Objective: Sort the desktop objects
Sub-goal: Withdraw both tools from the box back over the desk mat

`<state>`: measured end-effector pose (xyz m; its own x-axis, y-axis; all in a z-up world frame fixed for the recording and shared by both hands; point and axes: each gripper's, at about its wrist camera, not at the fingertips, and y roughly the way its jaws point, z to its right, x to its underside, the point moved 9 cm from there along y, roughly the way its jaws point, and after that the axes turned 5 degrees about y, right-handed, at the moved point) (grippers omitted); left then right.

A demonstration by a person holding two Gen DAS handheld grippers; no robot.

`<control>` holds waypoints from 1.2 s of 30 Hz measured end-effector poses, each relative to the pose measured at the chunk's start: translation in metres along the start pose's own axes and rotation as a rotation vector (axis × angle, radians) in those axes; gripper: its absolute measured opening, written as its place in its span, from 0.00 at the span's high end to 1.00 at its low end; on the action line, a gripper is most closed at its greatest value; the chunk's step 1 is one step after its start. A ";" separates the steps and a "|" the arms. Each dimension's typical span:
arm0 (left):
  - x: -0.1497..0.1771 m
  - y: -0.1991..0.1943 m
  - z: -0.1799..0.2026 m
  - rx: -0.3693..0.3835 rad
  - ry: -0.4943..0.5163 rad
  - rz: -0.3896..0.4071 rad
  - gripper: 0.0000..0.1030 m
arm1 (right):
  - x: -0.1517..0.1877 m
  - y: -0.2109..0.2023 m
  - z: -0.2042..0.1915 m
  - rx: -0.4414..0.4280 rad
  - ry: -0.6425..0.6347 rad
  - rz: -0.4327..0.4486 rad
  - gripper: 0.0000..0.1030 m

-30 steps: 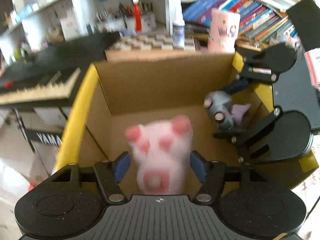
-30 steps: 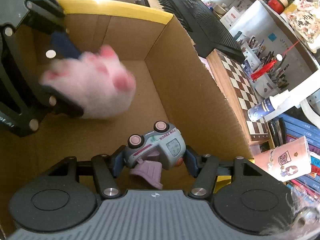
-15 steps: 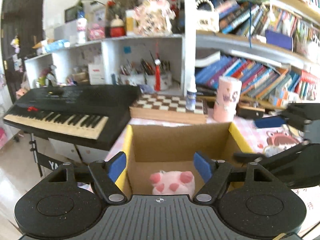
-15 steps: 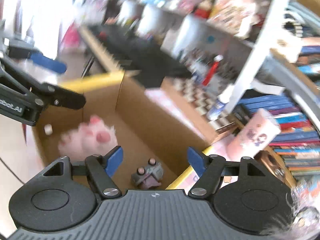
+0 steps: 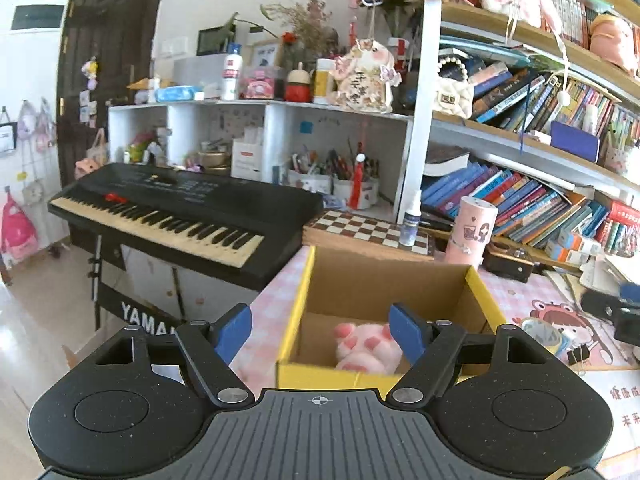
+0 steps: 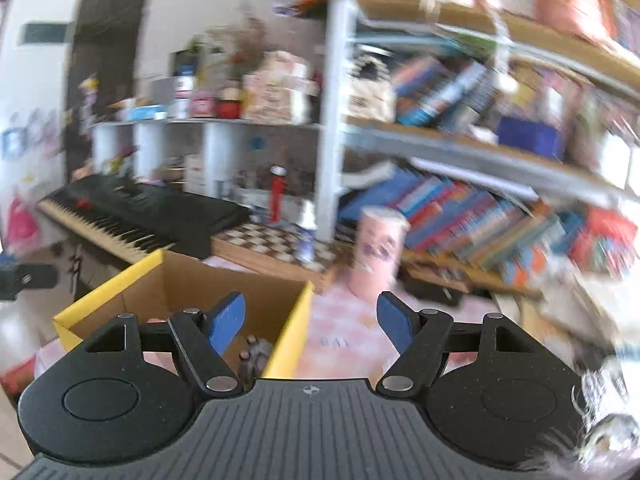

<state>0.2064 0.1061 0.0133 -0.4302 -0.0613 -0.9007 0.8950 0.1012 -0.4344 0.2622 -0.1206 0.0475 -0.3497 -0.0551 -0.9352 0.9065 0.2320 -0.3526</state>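
A cardboard box (image 5: 380, 284) with a yellow rim stands on the pink checked desk. In the left wrist view a pink plush paw (image 5: 366, 348) lies on the box floor. My left gripper (image 5: 320, 330) is open above and in front of the box, with nothing between its blue pads. Part of the right gripper (image 5: 616, 312) shows at the right edge. The right wrist view is blurred. There my right gripper (image 6: 310, 320) is open and empty over the box's right wall (image 6: 288, 332). A small grey toy truck (image 6: 256, 354) lies inside the box.
A black keyboard (image 5: 180, 208) stands to the left of the desk. Behind the box are a chessboard (image 5: 368, 228), a small bottle (image 5: 410, 224) and a pink cylinder (image 5: 472, 228). Crowded bookshelves (image 5: 520, 200) fill the back. A binder clip (image 5: 576, 356) lies on the desk at the right.
Both grippers have let go of their toys, the plush paw and the toy truck, inside the box. They have widened and pulled back and up out of it. The right gripper has rolled upright.
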 end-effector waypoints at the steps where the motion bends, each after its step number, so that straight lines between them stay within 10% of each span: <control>1: 0.004 -0.005 -0.002 0.000 -0.005 -0.001 0.24 | 0.005 -0.005 0.003 0.024 0.025 -0.014 0.31; 17: 0.078 -0.066 -0.008 0.005 0.014 -0.109 0.24 | 0.110 -0.088 -0.033 0.072 0.070 -0.196 0.32; 36: 0.131 -0.091 0.026 0.096 0.090 -0.240 0.24 | 0.156 -0.119 -0.060 0.051 0.043 -0.323 0.31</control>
<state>0.0714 0.0633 -0.0649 -0.6366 0.0166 -0.7710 0.7711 -0.0006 -0.6367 0.0859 -0.0988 -0.0547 -0.6296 -0.0763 -0.7732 0.7577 0.1599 -0.6328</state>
